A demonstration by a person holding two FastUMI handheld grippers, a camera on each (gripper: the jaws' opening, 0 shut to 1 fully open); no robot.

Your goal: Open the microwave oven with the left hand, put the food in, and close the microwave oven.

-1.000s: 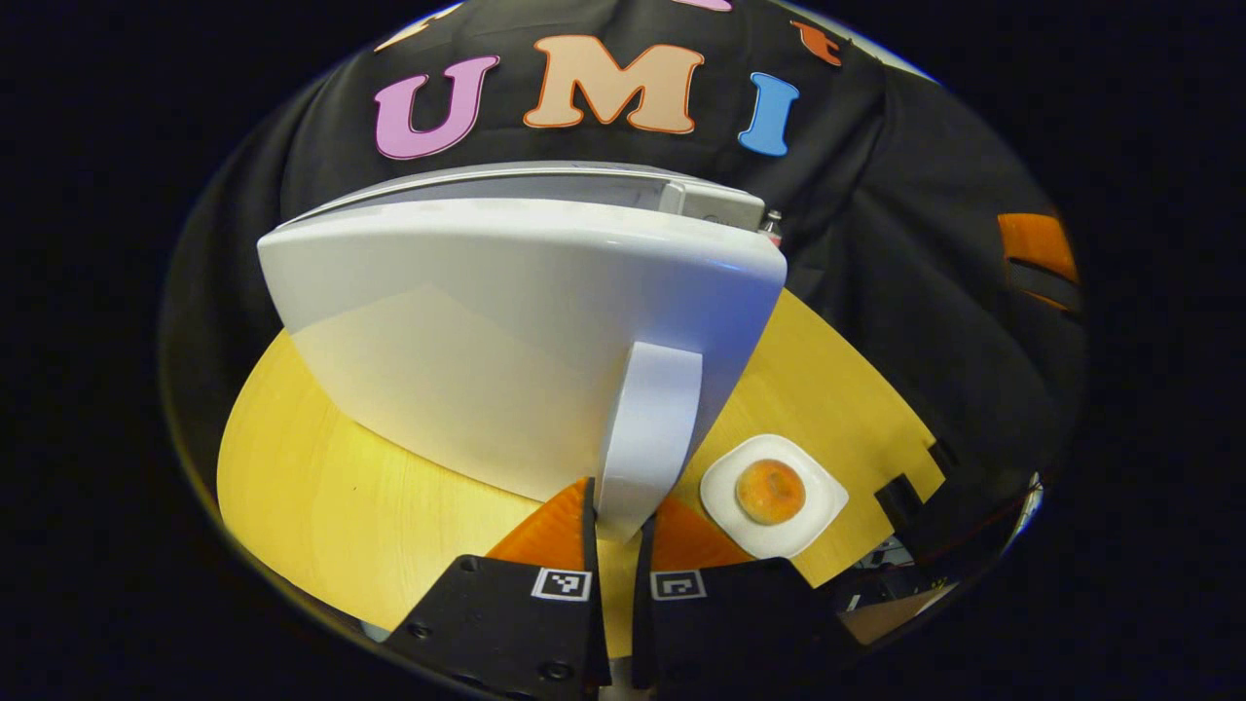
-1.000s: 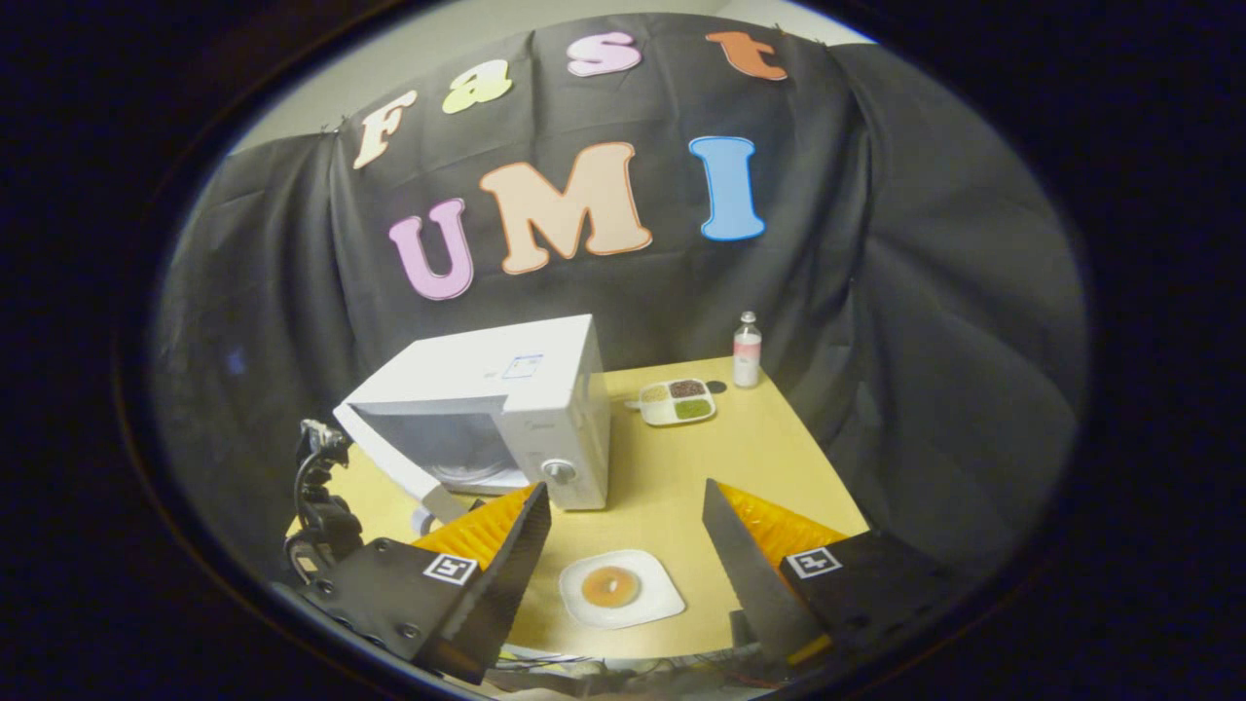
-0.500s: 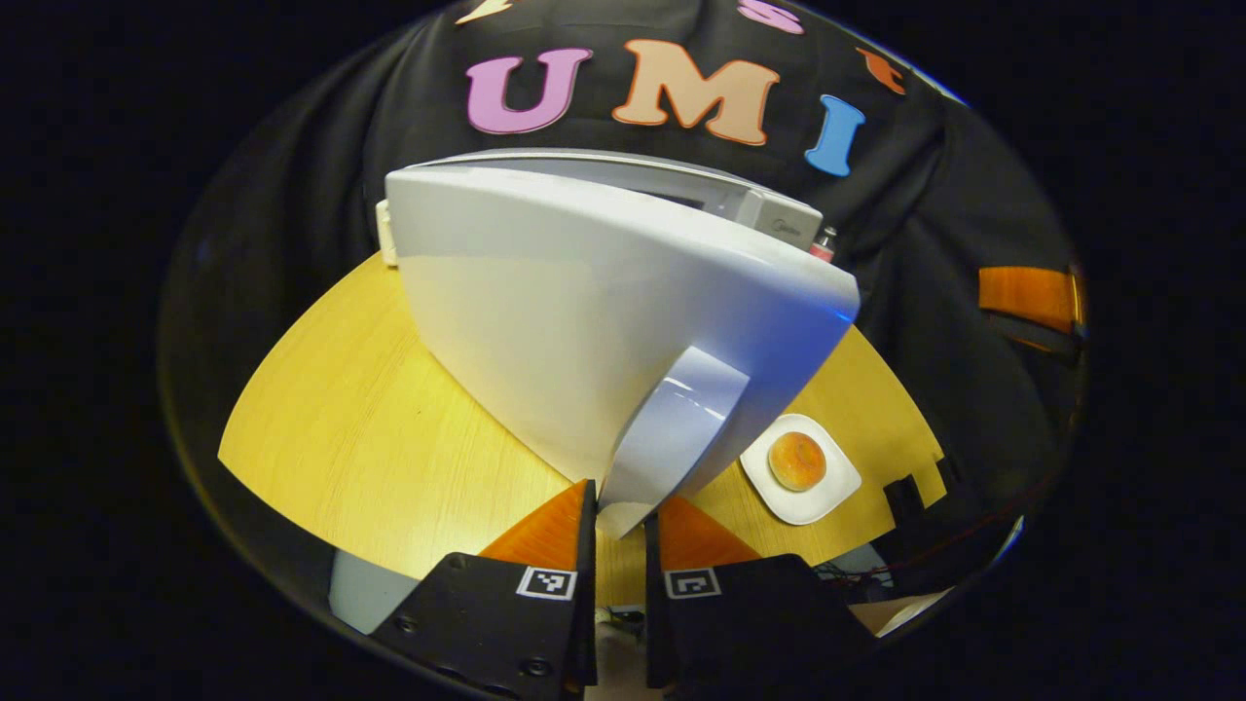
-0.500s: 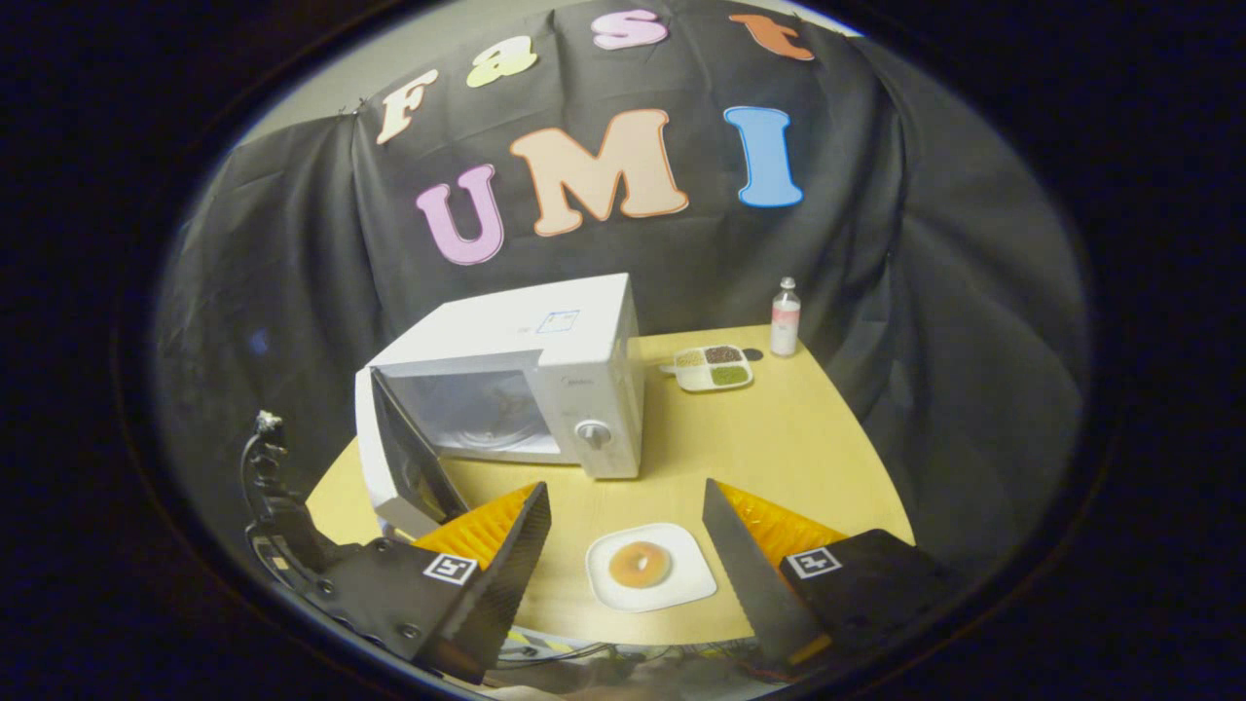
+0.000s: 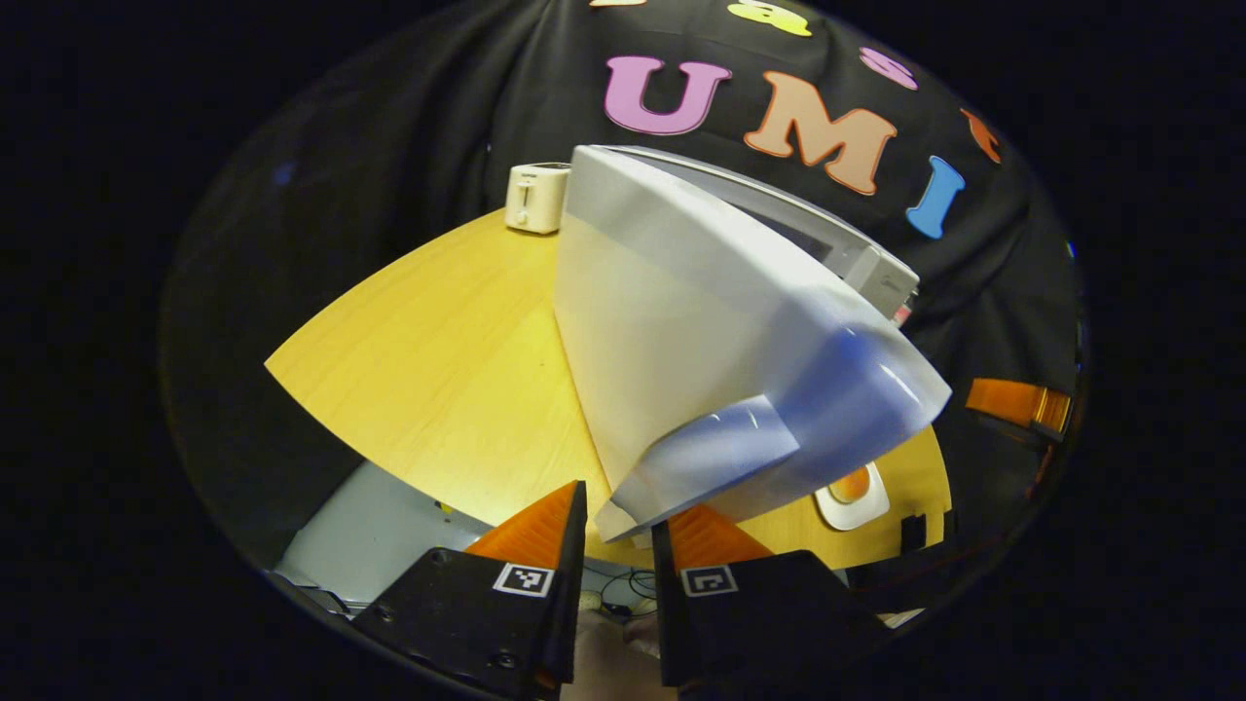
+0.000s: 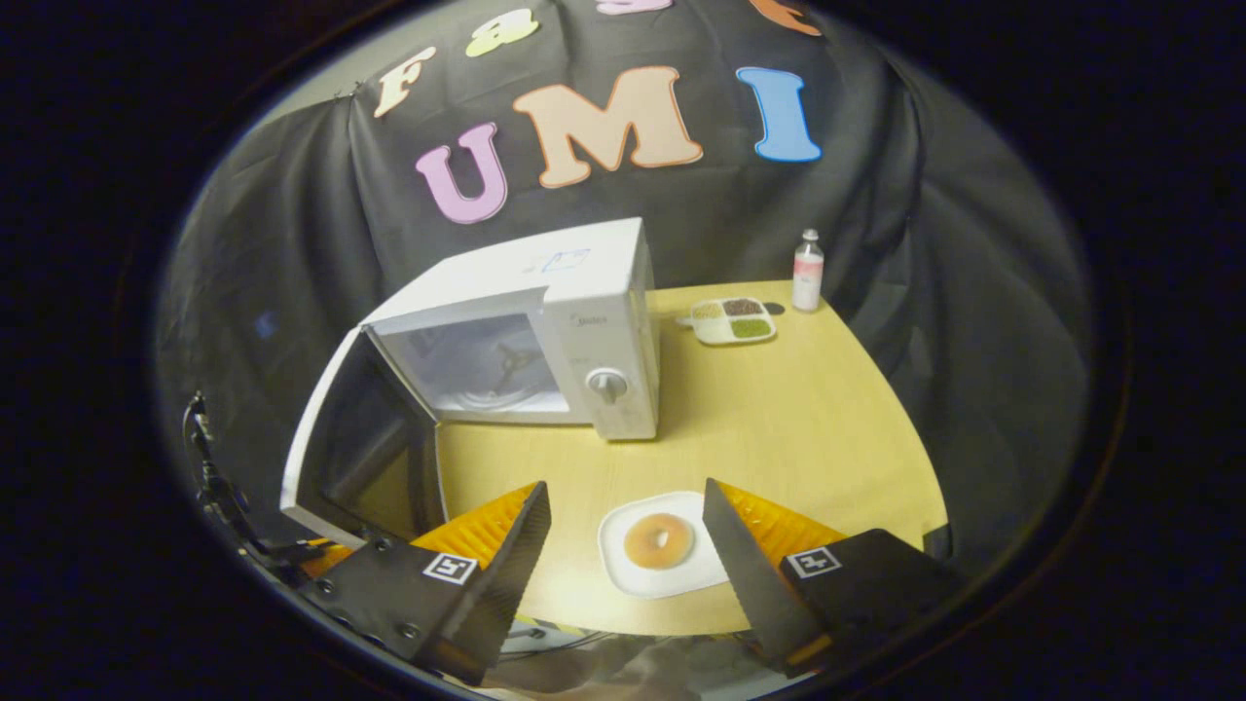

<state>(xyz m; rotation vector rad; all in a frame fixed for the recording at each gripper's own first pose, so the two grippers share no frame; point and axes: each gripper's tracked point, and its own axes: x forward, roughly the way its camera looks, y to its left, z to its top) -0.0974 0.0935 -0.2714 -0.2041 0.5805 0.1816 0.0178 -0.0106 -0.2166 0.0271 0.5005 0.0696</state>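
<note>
The left hand-held gripper (image 5: 618, 521), at lower centre, is apparently clamped on the door handle (image 5: 696, 467). The plate (image 6: 662, 545) with food sits between the right hand-held gripper's (image 6: 623, 531) wide-open fingers, nearer it.

The white microwave (image 6: 545, 341) stands on the yellow table at about eleven o'clock from the middle of the right gripper view, a round dial on its front panel at the right. Its door (image 6: 355, 438) is swung wide open toward seven o'clock, hinged on the left, showing the pale cavity with the turntable fitting inside. In the left gripper view the door's white outer face (image 5: 681, 341) runs from twelve toward four o'clock, and its handle (image 5: 701, 462) ends between the two fingers. The food, a round browned bun (image 6: 659, 541), lies on a white square plate (image 6: 623, 570) near the table's front edge, at six o'clock of the microwave.
</note>
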